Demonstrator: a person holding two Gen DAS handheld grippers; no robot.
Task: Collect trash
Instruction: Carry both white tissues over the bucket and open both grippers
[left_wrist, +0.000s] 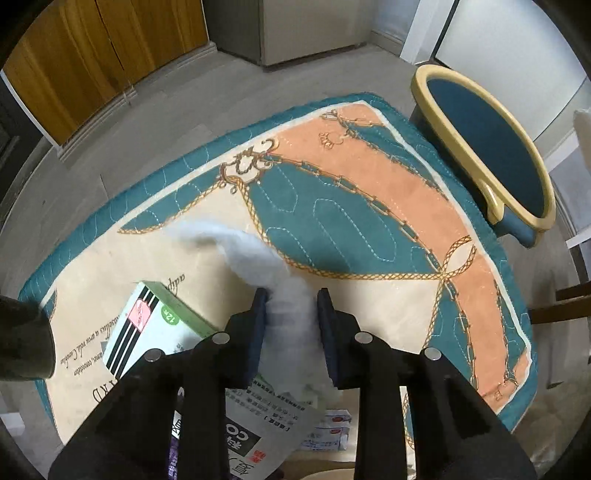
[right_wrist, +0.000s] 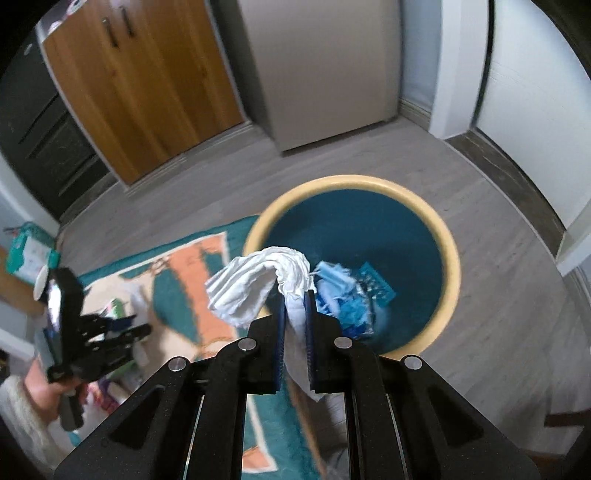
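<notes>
Two grippers each clamp soft white trash. Right gripper (right_wrist: 295, 299) pinches a crumpled white tissue (right_wrist: 258, 284) above the yellow-rimmed blue bin (right_wrist: 452, 266), which contains blue scraps (right_wrist: 347, 299). Left gripper (left_wrist: 291, 301) grips a blurred white wad (left_wrist: 258, 254) over the patterned mat (left_wrist: 369, 206), beside a green-edged box (left_wrist: 155, 325).

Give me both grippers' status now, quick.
Left gripper: partly closed, fingers gripping blurred white tissue.
Right gripper: closed on crumpled white tissue above the bin.
</notes>
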